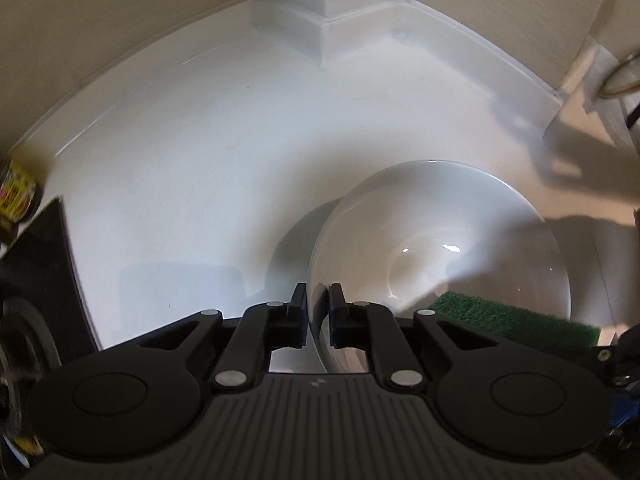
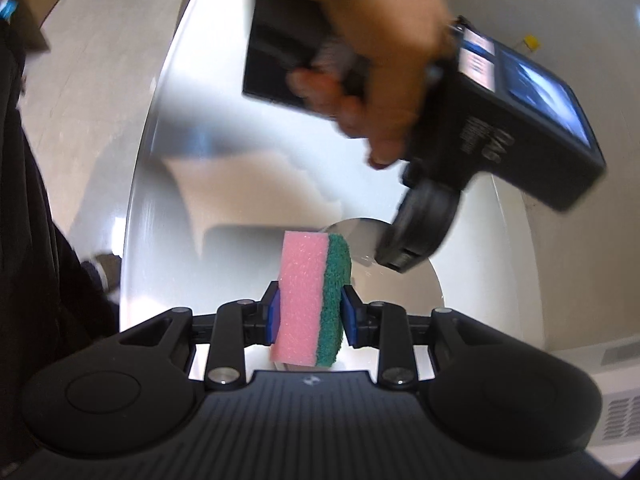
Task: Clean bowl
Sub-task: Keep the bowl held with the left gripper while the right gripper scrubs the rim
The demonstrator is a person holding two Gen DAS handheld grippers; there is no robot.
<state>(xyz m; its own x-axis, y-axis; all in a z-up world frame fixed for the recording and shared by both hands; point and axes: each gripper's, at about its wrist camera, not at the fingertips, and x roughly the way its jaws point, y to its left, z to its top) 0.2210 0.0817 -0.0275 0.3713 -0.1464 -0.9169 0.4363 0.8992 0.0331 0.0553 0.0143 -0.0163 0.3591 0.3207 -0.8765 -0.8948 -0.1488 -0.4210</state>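
A white bowl (image 1: 440, 240) stands tilted on the white table (image 1: 200, 152). My left gripper (image 1: 318, 312) is shut on the bowl's near rim, one finger inside and one outside. A pink and green sponge (image 2: 308, 300) stands upright between the pads of my right gripper (image 2: 308, 314), which is shut on it. The sponge's green side (image 1: 512, 316) reaches into the bowl's lower right part in the left wrist view. In the right wrist view a hand (image 2: 380, 60) holds the left gripper's black body above the bowl (image 2: 416, 280).
The table runs into a wall corner with a white post (image 1: 324, 4). A yellow-labelled item (image 1: 16, 192) and a dark object (image 1: 44, 264) sit at the left edge. Beyond the table edge lie the floor (image 2: 80, 80) and a vent (image 2: 620, 384). Dark clothing (image 2: 28, 240) fills the left.
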